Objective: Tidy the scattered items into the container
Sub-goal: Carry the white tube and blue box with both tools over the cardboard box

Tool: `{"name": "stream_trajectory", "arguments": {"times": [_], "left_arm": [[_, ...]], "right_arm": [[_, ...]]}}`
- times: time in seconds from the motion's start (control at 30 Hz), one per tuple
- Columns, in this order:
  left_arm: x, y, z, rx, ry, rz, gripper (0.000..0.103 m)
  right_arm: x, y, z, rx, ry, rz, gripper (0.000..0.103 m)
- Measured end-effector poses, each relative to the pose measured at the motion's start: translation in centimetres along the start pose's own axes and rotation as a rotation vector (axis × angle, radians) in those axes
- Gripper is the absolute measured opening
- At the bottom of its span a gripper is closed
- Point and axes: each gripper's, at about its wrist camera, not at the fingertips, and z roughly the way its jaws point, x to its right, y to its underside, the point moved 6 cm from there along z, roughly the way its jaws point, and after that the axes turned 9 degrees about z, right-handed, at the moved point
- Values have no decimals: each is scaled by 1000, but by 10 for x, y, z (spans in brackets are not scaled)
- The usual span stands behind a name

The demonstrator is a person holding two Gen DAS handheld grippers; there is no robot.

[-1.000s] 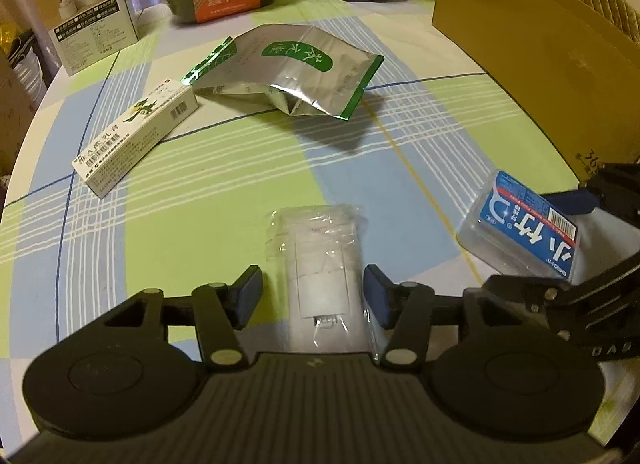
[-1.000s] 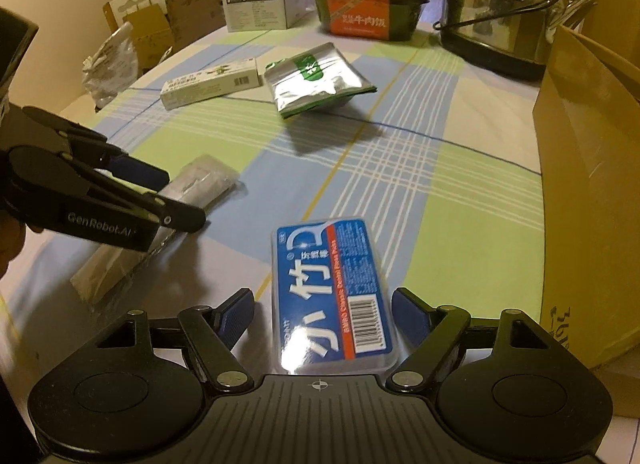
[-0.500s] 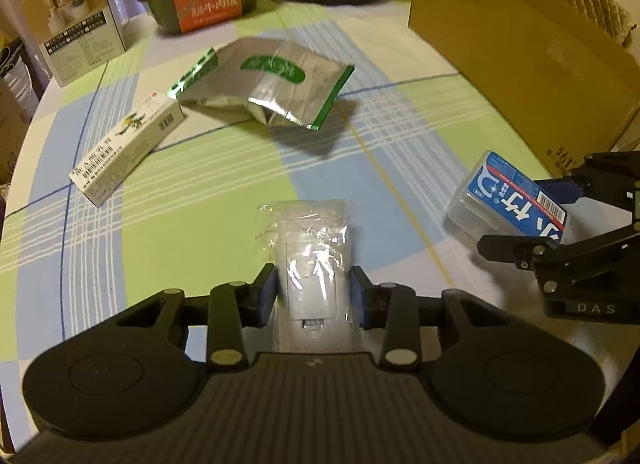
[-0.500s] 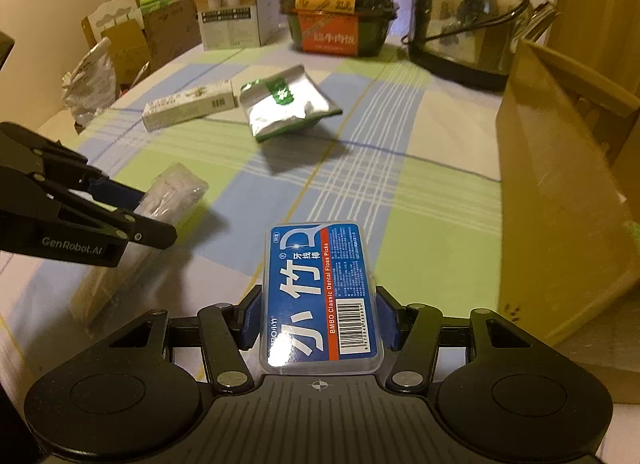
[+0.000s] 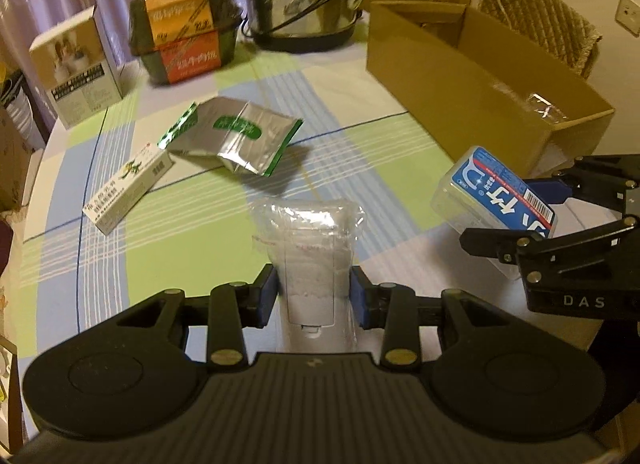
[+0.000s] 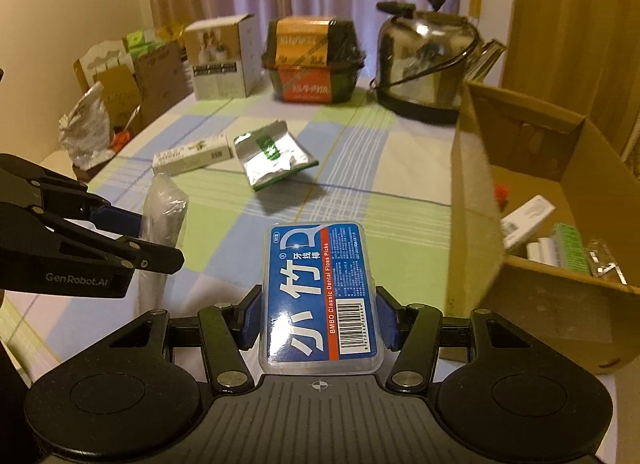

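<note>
My left gripper point(image 5: 314, 296) is shut on a clear plastic packet point(image 5: 310, 240) holding a white item, lifted above the table. My right gripper point(image 6: 318, 318) is shut on a blue dental floss pick box point(image 6: 322, 292), also lifted. From the left wrist view the floss pick box point(image 5: 494, 192) hangs at the right, close to the open cardboard box point(image 5: 472, 64). In the right wrist view the cardboard box point(image 6: 476, 200) stands just right of my fingers, with several small items inside. A silver-green foil pouch point(image 5: 236, 136) and a white carton point(image 5: 128, 184) lie on the checked tablecloth.
At the table's far side stand a steel kettle point(image 5: 304, 0), an orange-and-black food bowl point(image 5: 184, 44) and a beige carton point(image 5: 76, 68). Boxes and a crumpled bag point(image 6: 86, 128) sit past the left edge. A woven chair point(image 5: 536, 20) is behind the cardboard box.
Both grippers closed on their items, the left on the plastic packet and the right on the floss pick box, then lifted them off the table and tilted up toward the cardboard box.
</note>
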Motion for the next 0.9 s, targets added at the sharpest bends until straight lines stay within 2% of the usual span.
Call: {"name": "stream_trajectory", "arguments": {"times": [0.43,0.9], "left_arm": [[23,-23,-33,47,-19,36,33],[44,-63,-58,111,-9,70,33]], "right_arm": [[7,-5,-38,74,12,28,58],[39,-37,-80,154,61,55,58]]}}
